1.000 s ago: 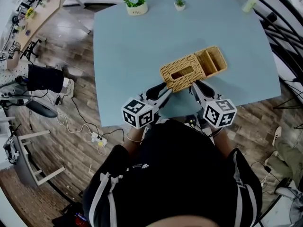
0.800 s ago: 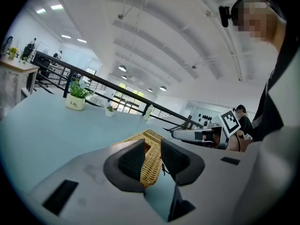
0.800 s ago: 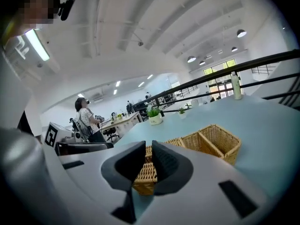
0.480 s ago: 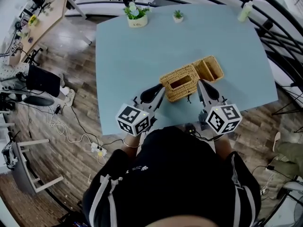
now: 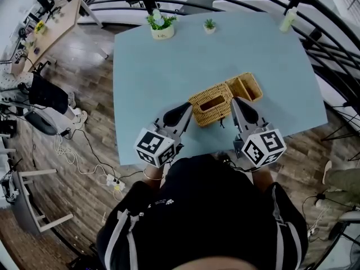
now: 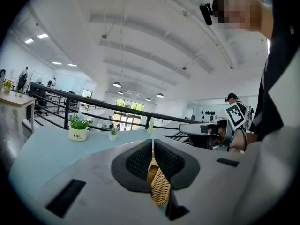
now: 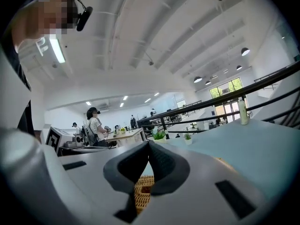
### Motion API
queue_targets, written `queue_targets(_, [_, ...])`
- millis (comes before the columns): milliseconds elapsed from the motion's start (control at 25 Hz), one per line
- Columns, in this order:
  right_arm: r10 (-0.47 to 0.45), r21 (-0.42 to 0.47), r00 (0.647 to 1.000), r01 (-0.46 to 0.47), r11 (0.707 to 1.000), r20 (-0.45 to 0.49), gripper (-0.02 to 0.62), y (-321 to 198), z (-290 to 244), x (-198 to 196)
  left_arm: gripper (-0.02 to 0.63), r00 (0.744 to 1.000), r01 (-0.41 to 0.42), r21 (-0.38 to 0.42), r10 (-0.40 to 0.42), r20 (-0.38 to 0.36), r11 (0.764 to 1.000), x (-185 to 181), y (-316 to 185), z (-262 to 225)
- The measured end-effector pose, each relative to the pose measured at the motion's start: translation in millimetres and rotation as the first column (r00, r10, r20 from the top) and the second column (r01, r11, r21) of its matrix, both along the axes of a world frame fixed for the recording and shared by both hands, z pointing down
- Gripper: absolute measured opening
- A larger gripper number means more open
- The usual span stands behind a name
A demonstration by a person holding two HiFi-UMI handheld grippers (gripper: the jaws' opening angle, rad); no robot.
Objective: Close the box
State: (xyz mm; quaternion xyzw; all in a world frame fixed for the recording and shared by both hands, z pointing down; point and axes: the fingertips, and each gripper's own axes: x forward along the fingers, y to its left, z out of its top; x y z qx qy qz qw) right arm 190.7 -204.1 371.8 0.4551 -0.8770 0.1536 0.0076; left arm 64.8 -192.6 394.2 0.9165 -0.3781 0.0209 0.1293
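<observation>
Left gripper [image 5: 189,107] and right gripper [image 5: 235,101] each pinch one end of the wicker lid [image 5: 211,103]. It sits just beside the open box [image 5: 246,87], near the table's [image 5: 163,66] front edge. A potted plant [image 5: 160,24] and a bottle [image 5: 288,19] stand well apart at the far edge.

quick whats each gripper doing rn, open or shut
left gripper: jaws just closed on the wicker lid
right gripper: jaws shut on the wicker lid too
</observation>
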Motion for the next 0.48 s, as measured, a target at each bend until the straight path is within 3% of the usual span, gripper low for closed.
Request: queue_targets(480, [-0.014,-0.014,1.0,0.013,1.0,-0.014,0.0,1.3,7.5,-1.9,0.026,0.999,-0.006,-0.011,0.006,0.031,1.0,4.5,1.3,6.9])
